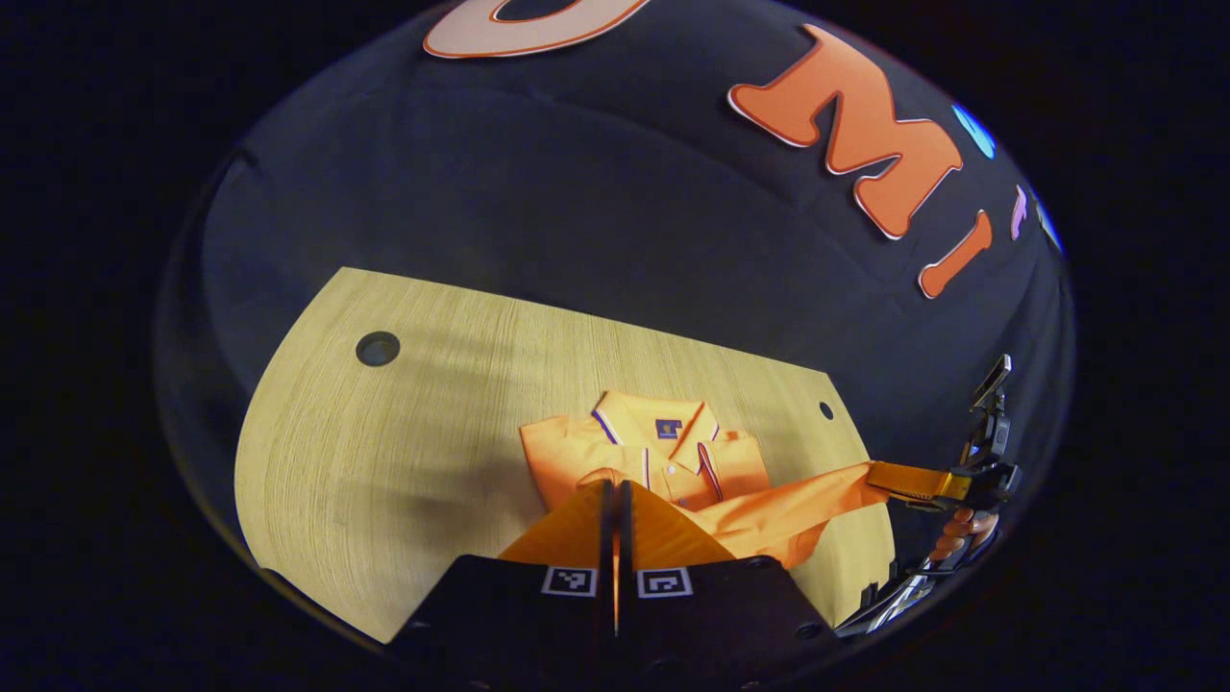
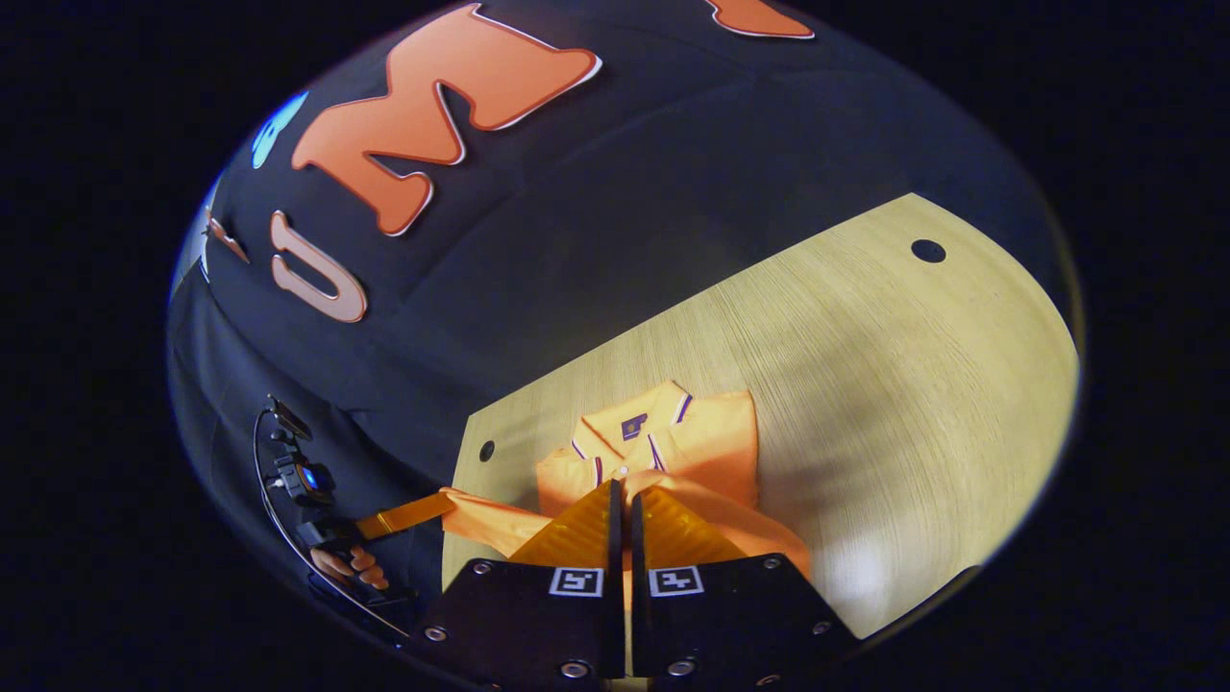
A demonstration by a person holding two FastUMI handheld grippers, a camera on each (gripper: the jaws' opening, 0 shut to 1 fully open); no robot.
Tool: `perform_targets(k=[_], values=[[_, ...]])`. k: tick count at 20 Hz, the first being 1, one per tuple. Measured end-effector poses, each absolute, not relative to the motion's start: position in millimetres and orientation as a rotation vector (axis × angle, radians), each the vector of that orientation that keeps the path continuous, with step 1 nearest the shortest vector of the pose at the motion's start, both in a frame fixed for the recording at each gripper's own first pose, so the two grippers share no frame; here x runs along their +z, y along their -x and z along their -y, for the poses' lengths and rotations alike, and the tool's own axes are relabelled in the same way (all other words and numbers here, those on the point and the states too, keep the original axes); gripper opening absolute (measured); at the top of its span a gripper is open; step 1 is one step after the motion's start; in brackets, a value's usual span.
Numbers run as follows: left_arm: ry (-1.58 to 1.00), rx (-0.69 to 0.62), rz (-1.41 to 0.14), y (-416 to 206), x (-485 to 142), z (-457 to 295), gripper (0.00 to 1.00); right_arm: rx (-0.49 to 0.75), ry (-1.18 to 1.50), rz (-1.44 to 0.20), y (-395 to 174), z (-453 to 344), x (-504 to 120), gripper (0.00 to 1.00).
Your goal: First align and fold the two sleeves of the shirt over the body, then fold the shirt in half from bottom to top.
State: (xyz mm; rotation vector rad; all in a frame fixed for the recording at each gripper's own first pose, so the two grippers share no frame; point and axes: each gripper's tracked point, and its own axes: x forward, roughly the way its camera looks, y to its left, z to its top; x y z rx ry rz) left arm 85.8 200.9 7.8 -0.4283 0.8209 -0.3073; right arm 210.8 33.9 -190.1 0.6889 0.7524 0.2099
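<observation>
1 orange shirt (image 1: 663, 461) lies collar-up on the wooden table (image 1: 384, 452), which has 2 round holes. The left gripper (image 1: 615, 500) and the right gripper (image 2: 622, 500), 2 in all, each have jaws clamped together on shirt fabric, lifting it off the table.

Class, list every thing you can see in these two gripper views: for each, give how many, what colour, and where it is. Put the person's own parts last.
shirt: one, orange with dark-trimmed collar, on the table, its lower edge lifted by both grippers.
table: one, pale wood grain, in front of the black booth wall.
table holes: two, dark, near the far corners.
left hand-held gripper: one, fingers closed on the shirt fabric.
right hand-held gripper: one, fingers closed on the shirt fabric.
hand: one in each view, holding the other gripper beyond the table's side.
</observation>
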Motion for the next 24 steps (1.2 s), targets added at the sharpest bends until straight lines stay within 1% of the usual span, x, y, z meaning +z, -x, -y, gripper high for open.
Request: perform_targets(k=[3, 4, 7, 9, 12, 13, 15, 17, 19, 21, 22, 23, 24], values=[[0.370, -0.283, -0.843, -89.2, 11.9, -229.5, 0.01, 0.178, -0.694, -0.772, -239.7, -34.6, -204.4, 0.03], [0.357, -0.274, -0.840, -99.3, 6.7, -233.7, 0.01, 0.166, -0.689, -0.781, -247.5, -34.0, -211.4, 0.03], [0.313, -0.254, -0.843, -118.9, -19.7, -225.5, 0.01, 0.138, -0.702, -0.810, -267.3, -30.4, -228.2, 0.04], [0.318, -0.245, -0.842, -131.6, -25.3, -222.2, 0.01, 0.124, -0.698, -0.822, -280.3, -25.5, -238.7, 0.04], [0.420, -0.231, -0.867, -149.1, -29.1, -220.0, 0.01, 0.100, -0.695, -0.837, -286.5, -17.4, -249.4, 0.03], [0.431, -0.208, -0.861, -156.4, -32.2, -226.1, 0.01, 0.089, -0.705, -0.841, -291.5, -14.7, -251.1, 0.04], [0.414, -0.176, -0.857, -165.9, -42.4, -237.4, 0.01, 0.066, -0.713, -0.851, -298.8, -7.1, -259.0, 0.04], [0.376, -0.178, -0.883, -163.8, -48.8, -240.2, 0.01, 0.067, -0.737, -0.858, -305.3, -6.9, -262.0, 0.04], [0.349, -0.173, -0.874, -171.6, -51.4, -238.8, 0.01, 0.047, -0.737, -0.870, -312.9, -2.5, -271.8, 0.04], [0.281, -0.143, -0.881, -175.8, -60.5, -242.7, 0.02, 0.033, -0.756, -0.916, -317.1, -2.7, -280.6, 0.03], [0.239, -0.118, -0.902, -171.5, -62.2, -250.2, 0.09, 0.022, -0.778, -0.940, -315.6, -0.4, -281.4, 0.06], [0.225, -0.094, -0.901, -175.9, -64.7, -255.0, 0.11, 0.007, -0.792, -0.943, -318.6, 3.2, -282.6, 0.14], [0.236, -0.088, -0.892, -175.9, -59.8, -255.4, 0.11, 0.001, -0.790, -0.923, -320.6, 10.5, -276.9, 0.34]])
